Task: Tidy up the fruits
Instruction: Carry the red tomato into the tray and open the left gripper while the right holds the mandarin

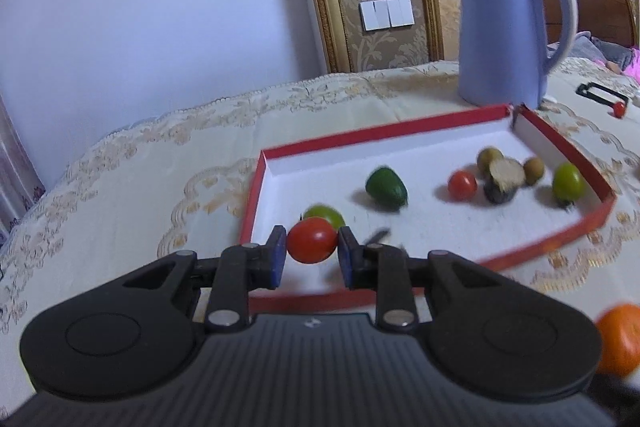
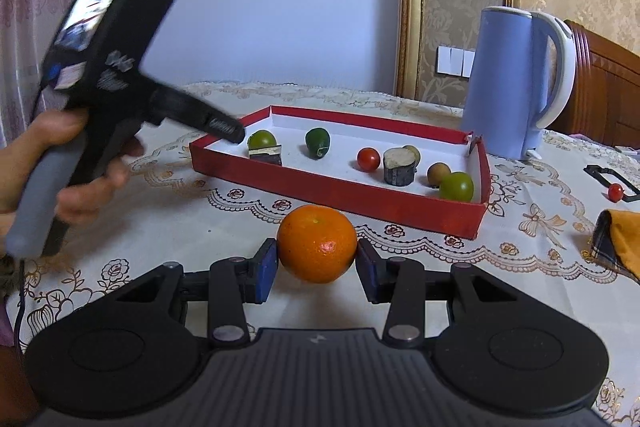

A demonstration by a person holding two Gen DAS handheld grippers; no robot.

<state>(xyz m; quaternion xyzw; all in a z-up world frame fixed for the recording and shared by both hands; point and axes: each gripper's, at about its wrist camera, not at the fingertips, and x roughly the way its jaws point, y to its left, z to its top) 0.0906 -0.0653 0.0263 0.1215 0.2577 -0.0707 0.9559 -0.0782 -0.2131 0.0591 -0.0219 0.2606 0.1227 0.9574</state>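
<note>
Left wrist view: left gripper [image 1: 311, 254] pinching a red cherry tomato [image 1: 311, 240] between its blue pads, carried above the near-left corner of the red tray [image 1: 596, 217]. Tomato's long axis runs roughly across the jaws. Tray floor lies ahead of and below the tomato; a green tomato [image 1: 324, 214] sits just behind it in the same corner, so any set-down spot must lie to the side of that one. Dark green fruit [image 1: 386, 187] further in; the remaining fruits cluster at the far-right end.

Right wrist view: right gripper [image 2: 317, 264] closed on an orange [image 2: 317, 243], pads pressing both flanks, held over the tablecloth [image 2: 168, 195], short of the tray's near wall [image 2: 340, 195]. Tray lies straight ahead and slightly beyond. Left-hand tool [image 2: 104, 75] already reaches over the tray's left end.

Judgement: left gripper is nearer to placing; the orange has the near wall yet to clear.
</note>
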